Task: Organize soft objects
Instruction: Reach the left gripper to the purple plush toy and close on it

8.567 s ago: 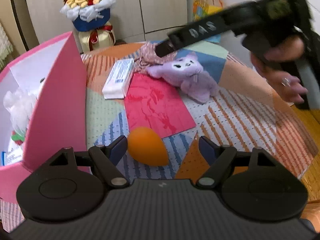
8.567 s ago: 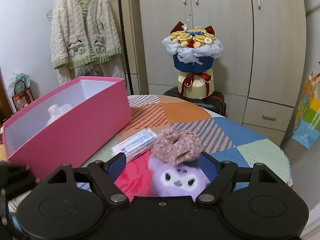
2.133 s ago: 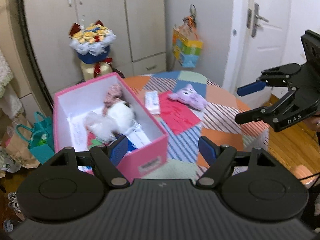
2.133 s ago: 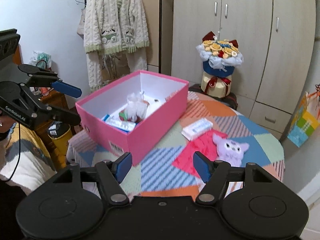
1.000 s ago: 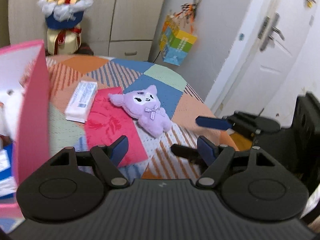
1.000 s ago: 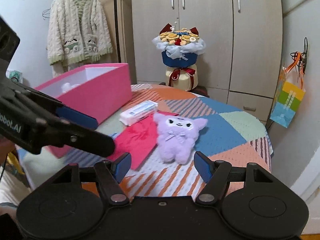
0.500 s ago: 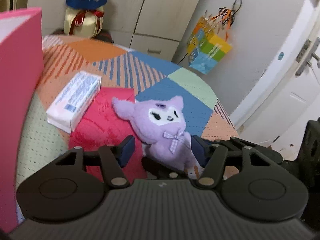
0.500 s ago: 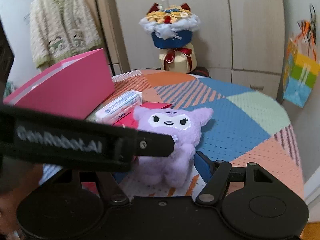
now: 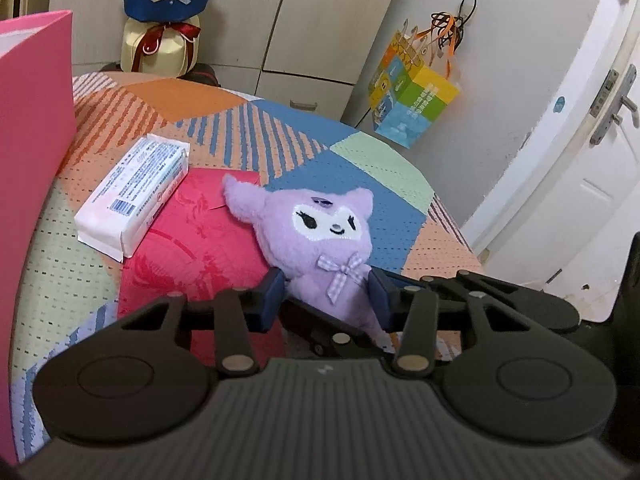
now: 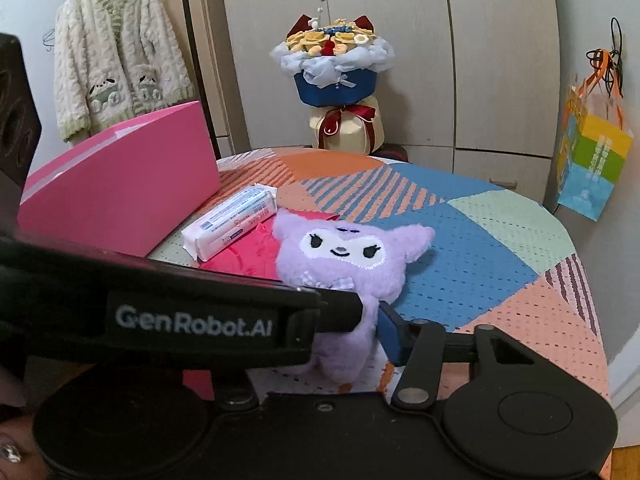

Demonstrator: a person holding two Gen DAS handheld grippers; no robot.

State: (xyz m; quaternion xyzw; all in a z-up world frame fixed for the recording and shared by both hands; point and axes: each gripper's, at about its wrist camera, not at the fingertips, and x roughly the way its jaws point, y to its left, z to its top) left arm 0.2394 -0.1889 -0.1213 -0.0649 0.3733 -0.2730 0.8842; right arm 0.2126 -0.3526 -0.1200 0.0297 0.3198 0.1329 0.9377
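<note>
1. The left gripper [image 9: 327, 294] sits low over the patchwork tablecloth [image 9: 376, 184], its jaws just closed in to a narrow gap, and its blue pads [image 9: 271, 292] press both flanks of the purple plush toy's [image 9: 320, 236] lower body.
2. The right gripper [image 10: 360, 332] comes at the same toy from the other side. Its jaws have also just been narrowing; the right blue pad [image 10: 390, 334] touches the plush's side, while the left gripper's black arm hides the opposite pad, so I cannot tell whether the grip is complete.
3. The plush lies face up, its body partly on a red sheet [image 9: 192, 236] and its ears reaching over the blue patch.
4. A white wrapped tissue pack [image 9: 136, 196] lies just beside the toy's ear, overlapping the red sheet's edge.
5. The pink box [image 10: 120, 188] stands further along the table, near the pack.
6. Beyond the table stand a flower bouquet [image 10: 334, 64], wardrobe doors, a hanging cardigan [image 10: 116, 68] and a colourful gift bag [image 10: 592, 160].
</note>
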